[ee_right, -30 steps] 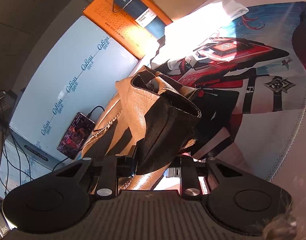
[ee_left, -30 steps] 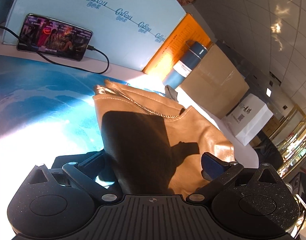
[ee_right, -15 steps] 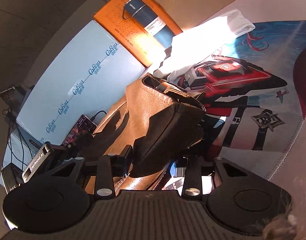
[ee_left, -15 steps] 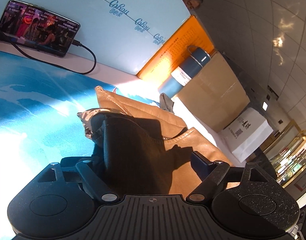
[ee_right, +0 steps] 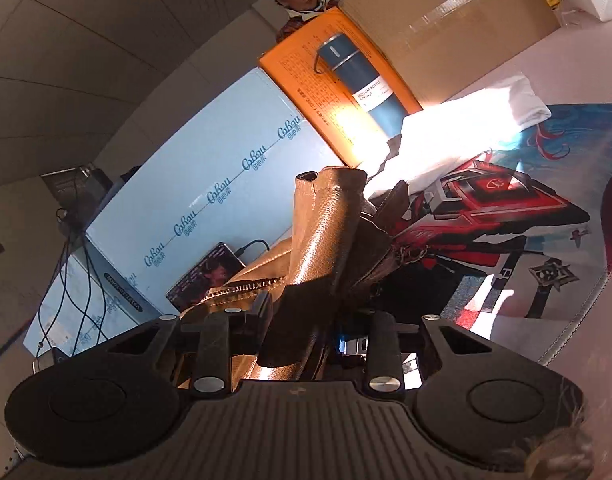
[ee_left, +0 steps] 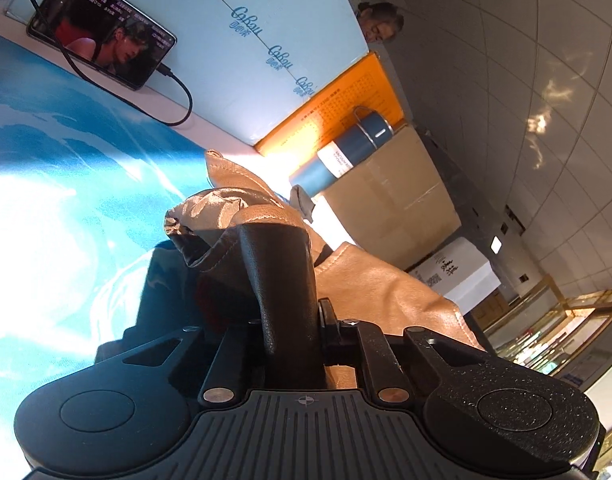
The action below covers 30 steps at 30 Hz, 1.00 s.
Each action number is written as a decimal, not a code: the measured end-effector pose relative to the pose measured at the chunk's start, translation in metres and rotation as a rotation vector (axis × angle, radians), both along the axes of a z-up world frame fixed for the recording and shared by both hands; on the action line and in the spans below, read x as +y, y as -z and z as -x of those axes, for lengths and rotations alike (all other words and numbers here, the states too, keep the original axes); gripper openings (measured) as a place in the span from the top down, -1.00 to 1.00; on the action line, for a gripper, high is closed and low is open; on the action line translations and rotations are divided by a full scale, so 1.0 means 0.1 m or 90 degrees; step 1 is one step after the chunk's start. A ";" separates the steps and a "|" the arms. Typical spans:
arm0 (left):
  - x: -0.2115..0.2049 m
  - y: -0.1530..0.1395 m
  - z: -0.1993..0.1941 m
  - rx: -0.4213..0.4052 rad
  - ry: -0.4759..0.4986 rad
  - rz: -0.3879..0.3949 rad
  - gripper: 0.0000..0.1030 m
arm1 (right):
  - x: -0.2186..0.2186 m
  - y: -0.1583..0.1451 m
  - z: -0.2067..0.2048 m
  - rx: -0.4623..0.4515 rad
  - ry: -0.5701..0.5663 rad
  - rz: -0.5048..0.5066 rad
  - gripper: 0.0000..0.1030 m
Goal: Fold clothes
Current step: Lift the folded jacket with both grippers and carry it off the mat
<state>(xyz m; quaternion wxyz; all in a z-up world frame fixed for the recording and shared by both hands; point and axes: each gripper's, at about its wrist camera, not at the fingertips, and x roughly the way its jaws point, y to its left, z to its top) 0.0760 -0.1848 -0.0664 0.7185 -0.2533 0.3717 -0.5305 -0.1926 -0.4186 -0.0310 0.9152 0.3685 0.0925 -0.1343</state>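
My left gripper [ee_left: 292, 330] jaws just closed, pinching tan leather jacket [ee_left: 386, 292]; right gripper [ee_right: 306, 326] clamps another fold. Jacket bunched on printed mat [ee_right: 506, 264] between my 2 grippers. Advice: lift evenly, keep edges aligned, avoid slipping.

Black ribbed tool [ee_left: 292, 320], round side discs, silver screws

We see open blue mat [ee_left: 66, 168] left of the jacket [ee_left: 386, 292]; phone [ee_left: 106, 32], flask [ee_left: 342, 152] and boxes [ee_right: 210, 184] block the far edge.
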 end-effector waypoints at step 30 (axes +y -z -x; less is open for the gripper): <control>3.07 -0.67 0.42 -0.374 -0.493 0.075 0.77 | 2.48 -0.68 -1.85 -0.193 -0.546 0.190 0.47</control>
